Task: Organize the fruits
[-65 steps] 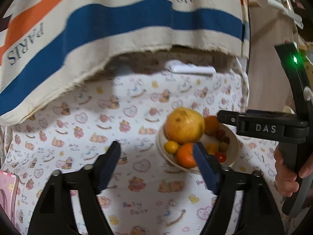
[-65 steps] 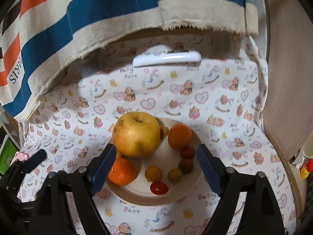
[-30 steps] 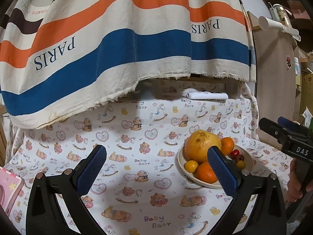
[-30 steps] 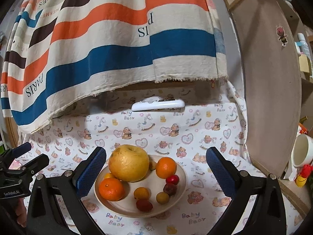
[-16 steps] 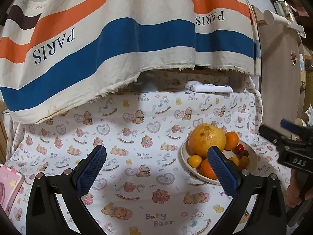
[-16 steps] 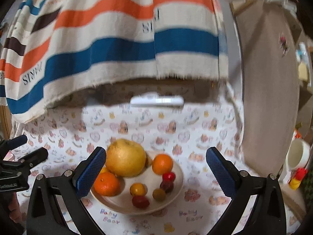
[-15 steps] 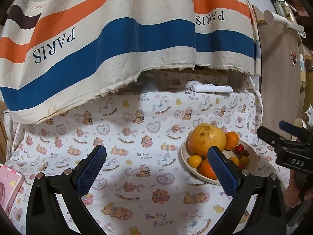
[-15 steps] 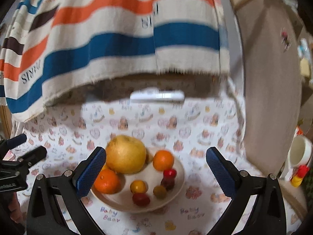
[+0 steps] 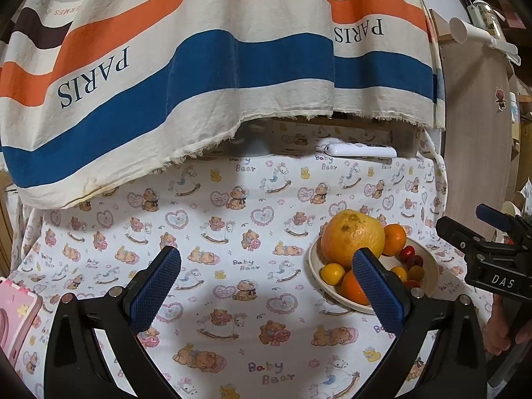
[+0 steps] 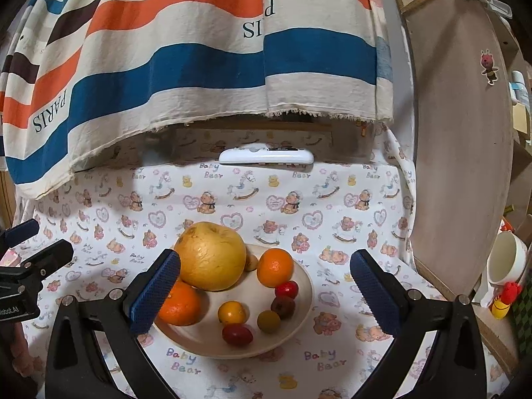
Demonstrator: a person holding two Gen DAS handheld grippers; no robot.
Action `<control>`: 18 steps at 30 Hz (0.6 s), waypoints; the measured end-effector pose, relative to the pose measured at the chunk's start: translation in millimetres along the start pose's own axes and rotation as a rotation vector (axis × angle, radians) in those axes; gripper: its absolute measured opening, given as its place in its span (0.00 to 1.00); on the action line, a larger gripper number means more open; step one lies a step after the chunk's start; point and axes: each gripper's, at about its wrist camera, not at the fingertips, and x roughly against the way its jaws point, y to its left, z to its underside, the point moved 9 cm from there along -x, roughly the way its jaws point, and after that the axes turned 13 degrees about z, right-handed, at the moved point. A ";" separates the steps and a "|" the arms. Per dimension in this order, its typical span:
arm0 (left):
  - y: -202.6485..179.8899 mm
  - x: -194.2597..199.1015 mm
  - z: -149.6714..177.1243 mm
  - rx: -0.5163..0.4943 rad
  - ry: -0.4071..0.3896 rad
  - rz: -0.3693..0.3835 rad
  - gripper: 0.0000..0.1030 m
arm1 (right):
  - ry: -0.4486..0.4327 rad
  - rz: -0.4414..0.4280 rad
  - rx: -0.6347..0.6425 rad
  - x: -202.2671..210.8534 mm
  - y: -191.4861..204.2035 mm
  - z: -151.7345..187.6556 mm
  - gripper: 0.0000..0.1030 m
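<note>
A cream plate [image 10: 301, 327] on the bear-print cloth holds a big yellow pomelo [image 10: 210, 260], two oranges [image 10: 275, 267], and several small yellow, red and brown fruits [image 10: 236, 334]. My right gripper [image 10: 266, 291] hangs above the plate's near side, open and holding nothing. In the left wrist view the same plate [image 9: 429, 267] sits to the right, with the pomelo [image 9: 352, 237] on it. My left gripper [image 9: 266, 286] is open and holding nothing over bare cloth left of the plate. The right gripper's body [image 9: 488, 259] shows at the right edge, held by a hand.
A striped "PARIS" cloth [image 10: 199, 53] hangs over the back of the table. A white remote [image 10: 266, 157] lies beneath its hem. A round wooden board [image 10: 465, 139] stands at the right, with a white cup [image 10: 507, 261] beside it. A pink item [image 9: 15, 319] sits at the left edge.
Both grippers have opened wider and drawn back and up from the plate since 2.2 s ago. Over the last half second the views barely shift.
</note>
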 end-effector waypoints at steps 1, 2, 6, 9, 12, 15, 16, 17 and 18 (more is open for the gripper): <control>0.1 -0.1 0.0 0.001 0.000 0.000 1.00 | 0.000 0.000 -0.001 -0.1 0.0 -0.1 0.99; 0.3 -0.3 0.1 0.001 0.001 -0.001 1.00 | 0.000 0.001 -0.001 0.0 -0.4 0.0 0.99; 1.2 -0.2 0.6 0.002 0.007 -0.015 1.00 | 0.000 0.001 -0.003 0.3 -1.0 0.0 0.99; 1.4 -0.3 0.4 0.002 0.006 -0.014 1.00 | 0.000 0.002 -0.002 0.4 -1.3 0.1 0.99; 1.6 -0.2 0.7 0.001 0.007 -0.014 1.00 | 0.000 0.002 -0.003 0.2 -1.0 0.0 1.00; 1.7 -0.2 0.7 0.001 0.007 -0.014 1.00 | 0.000 0.002 -0.003 0.1 -1.0 0.0 0.99; 1.6 -0.2 0.8 0.001 0.007 -0.014 1.00 | 0.000 0.001 -0.002 0.1 -0.8 0.0 0.99; 1.6 -0.2 0.7 0.001 0.007 -0.014 1.00 | 0.000 0.001 -0.002 0.3 -1.3 0.1 1.00; 1.7 -0.1 0.7 0.001 0.007 -0.014 1.00 | 0.000 0.001 -0.002 0.1 -1.0 0.0 1.00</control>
